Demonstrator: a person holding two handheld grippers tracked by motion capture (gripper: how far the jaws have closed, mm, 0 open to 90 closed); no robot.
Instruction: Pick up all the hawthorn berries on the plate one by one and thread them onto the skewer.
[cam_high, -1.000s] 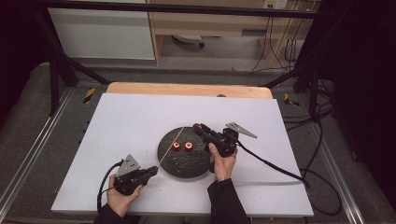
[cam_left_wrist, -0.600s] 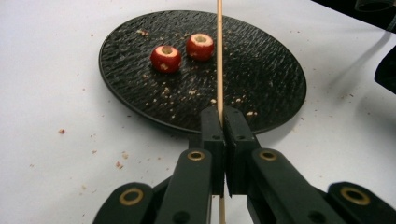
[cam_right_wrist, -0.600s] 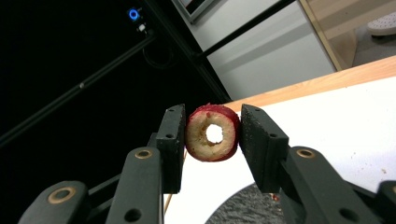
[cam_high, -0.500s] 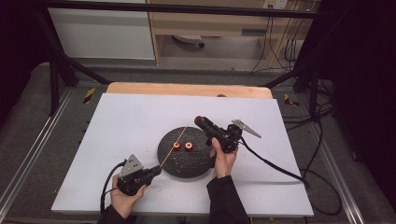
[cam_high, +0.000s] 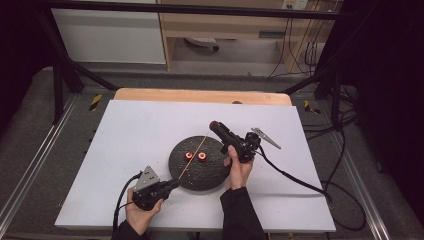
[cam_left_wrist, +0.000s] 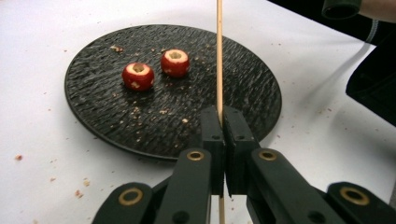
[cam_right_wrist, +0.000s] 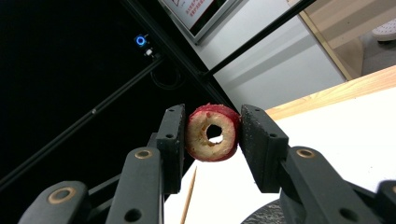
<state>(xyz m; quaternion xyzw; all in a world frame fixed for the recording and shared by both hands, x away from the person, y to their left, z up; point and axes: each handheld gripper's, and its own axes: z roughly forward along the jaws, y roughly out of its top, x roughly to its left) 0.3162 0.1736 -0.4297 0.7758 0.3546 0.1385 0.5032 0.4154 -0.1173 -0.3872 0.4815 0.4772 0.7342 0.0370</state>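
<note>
Wooden skewer (cam_left_wrist: 219, 60) clamped in left gripper (cam_left_wrist: 223, 140), tip at 12 o'clock. Right gripper (cam_right_wrist: 214, 133) pinches cored fruit ring (cam_right_wrist: 212, 132) above plate (cam_high: 200, 172); best to line hole with tip, push straight.

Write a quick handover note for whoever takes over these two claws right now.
Left claw: shut on the wooden skewer, which slants up over the black plate.
Right claw: shut on a cored red fruit piece, lifted near the skewer's far tip, hole showing clear through.
On the plate: two more cored pieces, side by side, apart from the skewer.
Done: one piece picked up.
Left: nothing threaded yet; probably slide the held piece on, then the other two.
</note>
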